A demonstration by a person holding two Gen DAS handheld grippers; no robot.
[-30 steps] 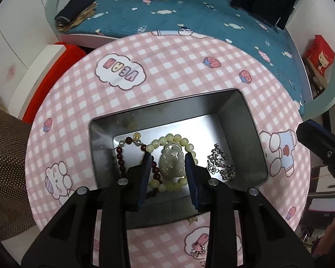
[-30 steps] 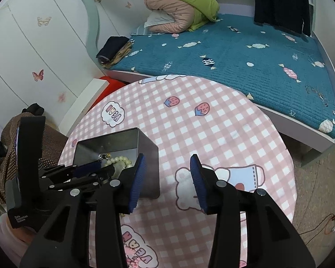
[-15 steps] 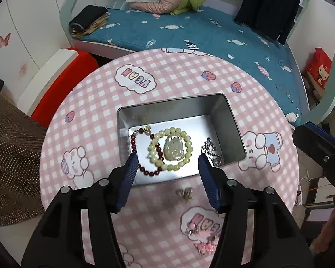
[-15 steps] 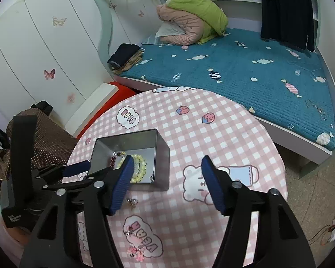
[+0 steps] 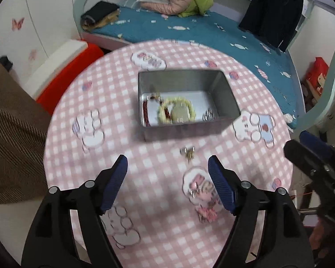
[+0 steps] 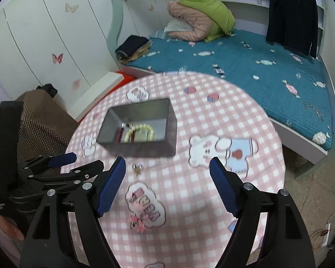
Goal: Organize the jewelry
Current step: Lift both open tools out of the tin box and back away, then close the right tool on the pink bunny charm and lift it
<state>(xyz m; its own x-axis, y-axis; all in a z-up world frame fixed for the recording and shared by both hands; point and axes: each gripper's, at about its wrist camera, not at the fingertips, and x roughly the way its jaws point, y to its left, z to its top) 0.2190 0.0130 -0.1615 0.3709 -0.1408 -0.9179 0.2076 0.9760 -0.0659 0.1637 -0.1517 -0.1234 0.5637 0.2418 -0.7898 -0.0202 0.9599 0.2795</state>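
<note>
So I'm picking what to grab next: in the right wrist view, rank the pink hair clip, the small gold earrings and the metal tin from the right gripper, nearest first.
From the right gripper:
1. Pink hair clip, near table edge, left of centre.
2. Small gold earrings, just before the tin.
3. Metal tin, farthest, holding the bracelets.

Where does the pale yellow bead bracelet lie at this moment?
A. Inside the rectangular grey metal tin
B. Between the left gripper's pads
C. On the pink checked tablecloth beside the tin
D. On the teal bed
A: the pale yellow bead bracelet rests on the floor of the rectangular grey metal tin, and the left gripper stands open with nothing between its pads.
</note>
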